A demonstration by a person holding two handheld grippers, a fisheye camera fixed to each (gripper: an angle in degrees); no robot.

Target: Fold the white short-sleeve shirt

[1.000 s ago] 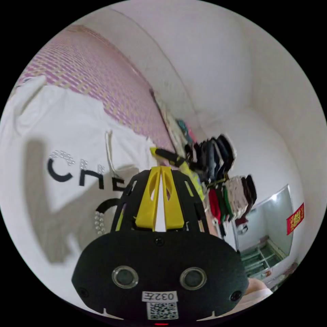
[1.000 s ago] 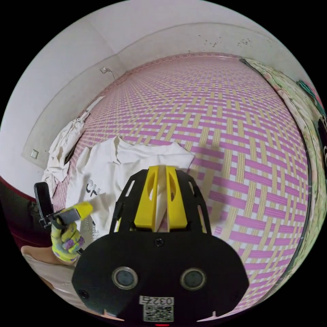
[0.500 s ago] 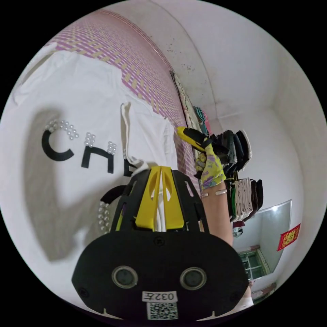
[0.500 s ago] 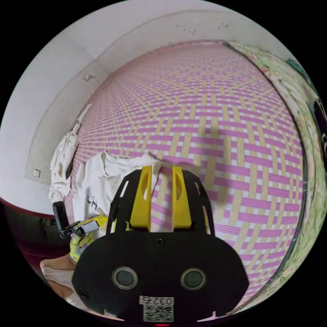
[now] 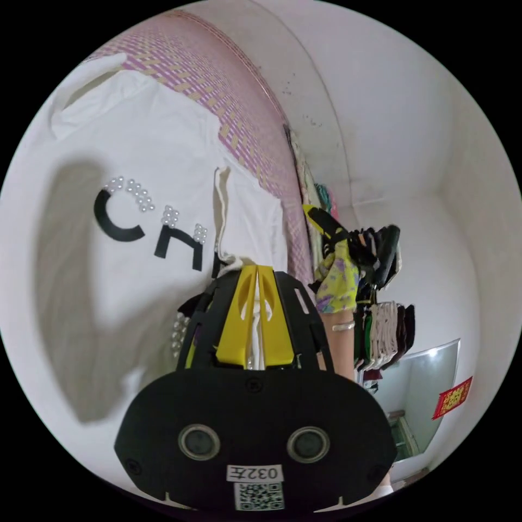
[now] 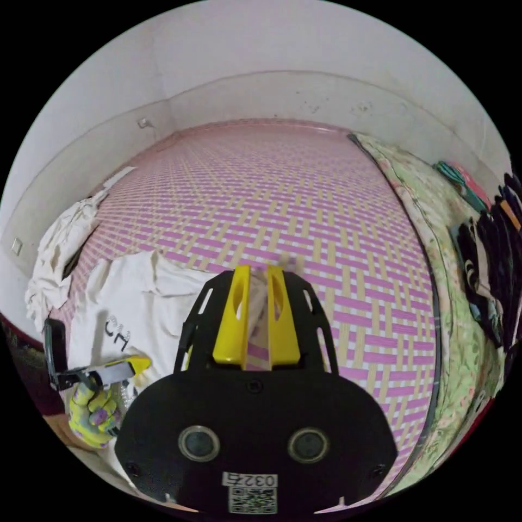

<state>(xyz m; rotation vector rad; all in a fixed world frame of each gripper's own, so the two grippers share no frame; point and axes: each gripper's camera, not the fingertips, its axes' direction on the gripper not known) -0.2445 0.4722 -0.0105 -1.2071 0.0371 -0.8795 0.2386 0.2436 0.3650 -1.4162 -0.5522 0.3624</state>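
close over shirt (image 5: pixel 136 163), shared by both views

Both views are bright and evenly lit by soft light, with no glare. A broad grey shadow falls across the shirt (image 5: pixel 136 179) in the left gripper view. The fisheye bends the wall (image 6: pixel 261 81) and mat (image 6: pixel 304 206) near the black rim. The right gripper view is slightly soft; the mat's weave blurs toward its far edge.

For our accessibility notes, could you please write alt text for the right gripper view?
The right gripper hangs with its jaws slightly apart over a pink and tan woven mat, at the edge of a white short-sleeve shirt lying there. The left gripper, in a gloved hand, reaches the shirt's near side.
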